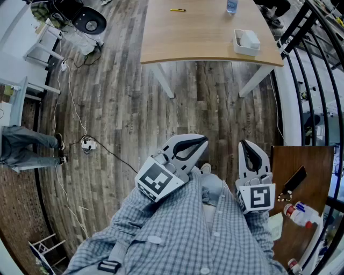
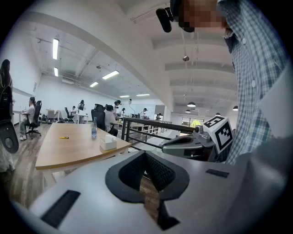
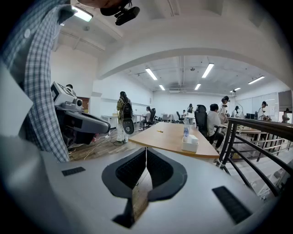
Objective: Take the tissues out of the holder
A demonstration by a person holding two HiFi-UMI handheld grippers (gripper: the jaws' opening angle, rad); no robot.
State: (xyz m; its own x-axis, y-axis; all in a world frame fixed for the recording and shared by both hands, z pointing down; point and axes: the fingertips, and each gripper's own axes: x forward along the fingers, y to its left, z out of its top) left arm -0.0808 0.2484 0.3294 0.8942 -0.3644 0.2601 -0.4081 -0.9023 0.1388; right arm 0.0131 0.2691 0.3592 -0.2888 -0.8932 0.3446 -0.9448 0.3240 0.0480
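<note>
A white tissue holder (image 1: 246, 42) with white tissues in it stands near the right front corner of a wooden table (image 1: 204, 37). It also shows as the holder (image 2: 108, 143) in the left gripper view and the holder (image 3: 189, 144) in the right gripper view. Both grippers hang close to the person's checked shirt, well short of the table. My left gripper (image 1: 204, 140) has its pads together on nothing, as its own view shows (image 2: 145, 153). My right gripper (image 1: 245, 143) is likewise shut and empty (image 3: 146, 150). The two point roughly toward the table, side by side.
A water bottle (image 1: 231, 5) and a yellow pen (image 1: 177, 9) lie on the table. A black railing (image 1: 317, 64) runs along the right. A small brown side table (image 1: 301, 177) with bottles stands at lower right. Cables and a power strip (image 1: 87, 143) lie on the floor; a person's legs (image 1: 32, 150) are at left.
</note>
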